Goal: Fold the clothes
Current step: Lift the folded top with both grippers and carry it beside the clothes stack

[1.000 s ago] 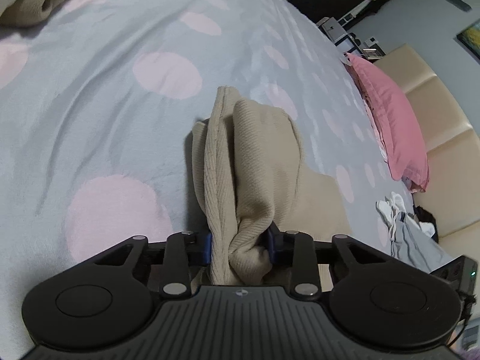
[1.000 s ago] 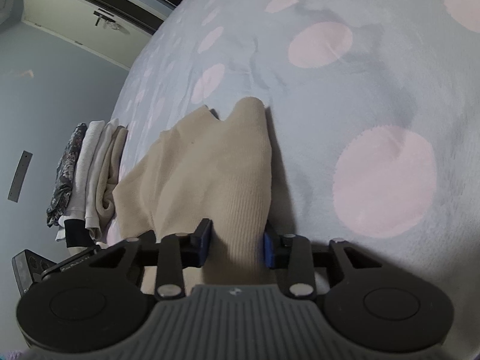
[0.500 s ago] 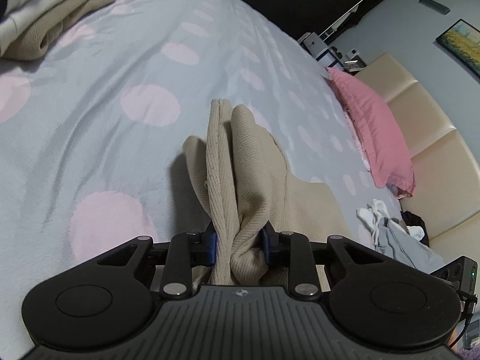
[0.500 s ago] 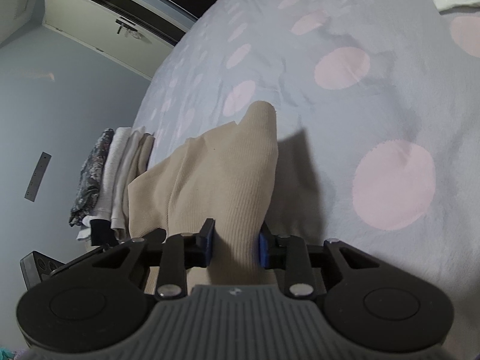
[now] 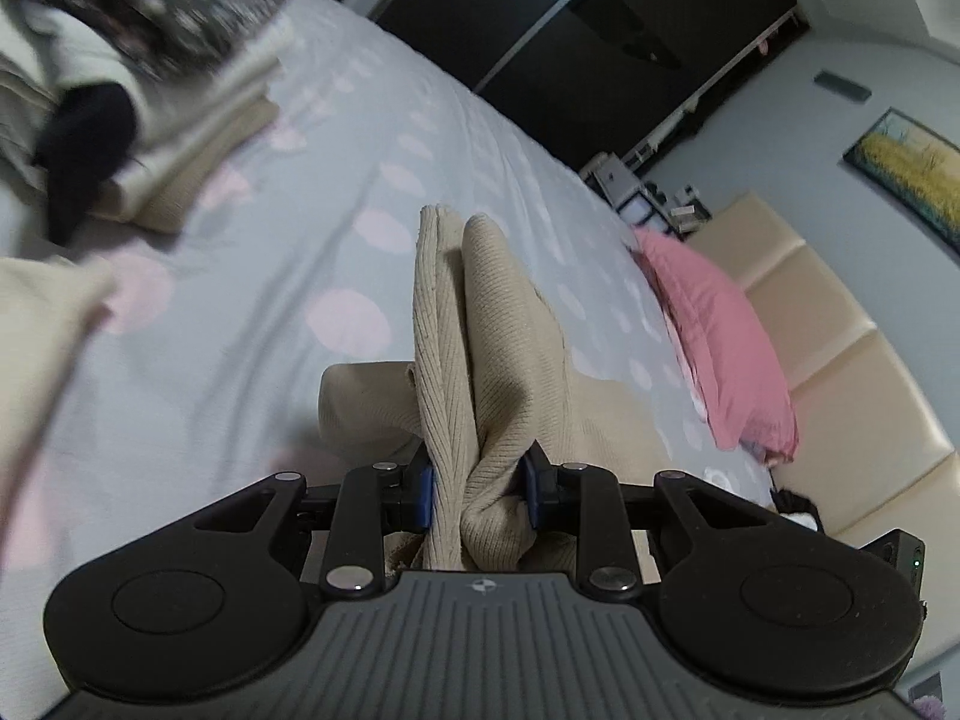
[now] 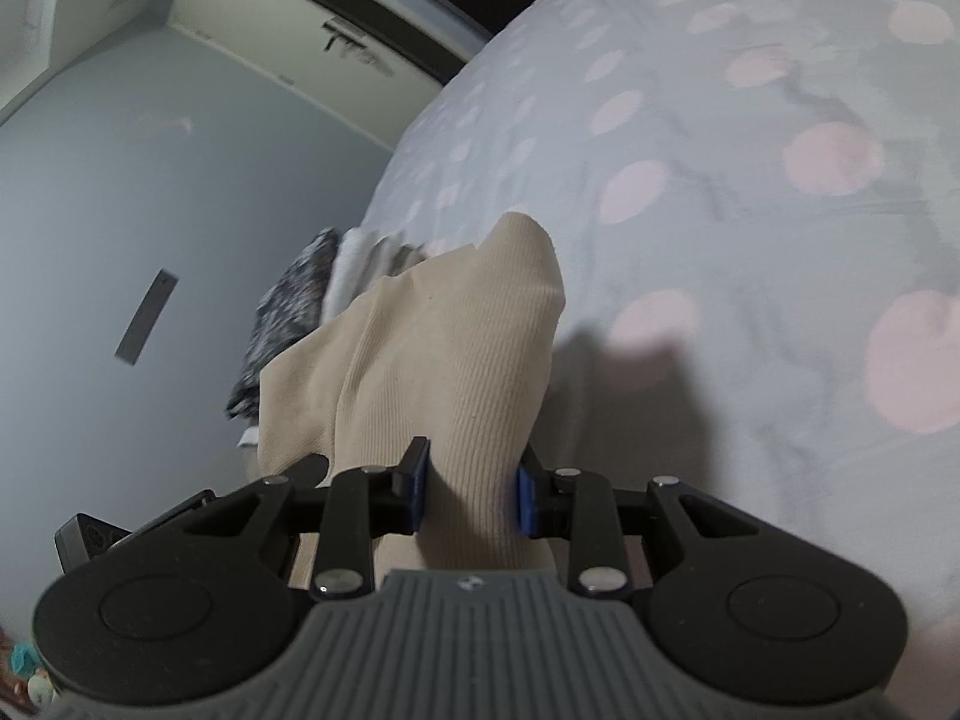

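Both grippers are seen pinched on one beige ribbed knit garment: the left gripper (image 5: 478,495) is clamped on a bunched, twisted fold of the garment (image 5: 480,324) at lower centre of its frame, and the right gripper (image 6: 467,489) is pressed on a smoother stretch of the same cloth (image 6: 444,360). The knit is finely ribbed and soft, rising in two rounded humps in the left view and in one blunt peak in the right. Beneath it a grey bedspread (image 5: 252,312) with pale pink dots is spread. Compared with half a second ago, the garment has been lifted higher off the bed, more of the room is shown, and the stack of folded clothes (image 5: 120,90) at upper left of the left view has come much nearer. That stack is blurred by motion, so its layers are hard to separate. A pink pillow (image 5: 720,336) is seen at right, beside a cream padded headboard (image 5: 840,330). The garment's lower part is hidden behind the gripper bodies.
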Available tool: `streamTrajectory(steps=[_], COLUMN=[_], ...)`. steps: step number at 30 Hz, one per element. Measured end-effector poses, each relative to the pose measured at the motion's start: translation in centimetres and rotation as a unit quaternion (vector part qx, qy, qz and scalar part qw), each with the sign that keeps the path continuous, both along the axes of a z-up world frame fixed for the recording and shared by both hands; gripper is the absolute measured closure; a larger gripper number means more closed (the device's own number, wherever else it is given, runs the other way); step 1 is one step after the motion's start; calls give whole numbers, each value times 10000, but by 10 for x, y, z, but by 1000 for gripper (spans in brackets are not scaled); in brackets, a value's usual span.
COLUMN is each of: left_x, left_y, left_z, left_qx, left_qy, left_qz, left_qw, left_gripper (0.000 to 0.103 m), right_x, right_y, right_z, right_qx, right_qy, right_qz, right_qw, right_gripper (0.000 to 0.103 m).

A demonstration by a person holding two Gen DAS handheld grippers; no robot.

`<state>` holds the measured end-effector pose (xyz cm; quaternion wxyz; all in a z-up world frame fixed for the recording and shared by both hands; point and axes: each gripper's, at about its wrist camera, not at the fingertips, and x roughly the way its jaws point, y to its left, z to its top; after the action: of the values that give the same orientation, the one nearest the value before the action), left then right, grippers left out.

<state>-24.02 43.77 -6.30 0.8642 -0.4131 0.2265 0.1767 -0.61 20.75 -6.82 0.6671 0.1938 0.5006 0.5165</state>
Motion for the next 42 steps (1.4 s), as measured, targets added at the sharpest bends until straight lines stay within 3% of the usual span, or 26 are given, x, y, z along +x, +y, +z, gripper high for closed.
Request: streamTrajectory(steps=[7, 11, 22, 36, 42], left_x=[-70, -111, -212, -239, -237], left_y=[17, 35, 98, 166, 175], left_z=[33, 59, 135, 58, 26], left_qx=[188, 332, 699, 62, -176], left_qy=[-158, -35, 562, 614, 943], left_qz=[544, 753, 1166, 1267, 1283], left_qw=[9982, 9966, 9891, 9900, 9871], left_gripper=[79, 79, 79, 79, 79], right_x=[-53, -88, -192, -228, -231], right_y=[41, 68, 139, 192, 203], right_z=[30, 45, 26, -20, -48], right_qx=[311, 421, 512, 54, -189], right_qy=[-128, -109, 555, 388, 419], right_qz=[547, 789, 1015, 783, 747], right_qw=[9979, 9959, 9920, 9962, 9961], right_gripper=[72, 72, 72, 72, 72])
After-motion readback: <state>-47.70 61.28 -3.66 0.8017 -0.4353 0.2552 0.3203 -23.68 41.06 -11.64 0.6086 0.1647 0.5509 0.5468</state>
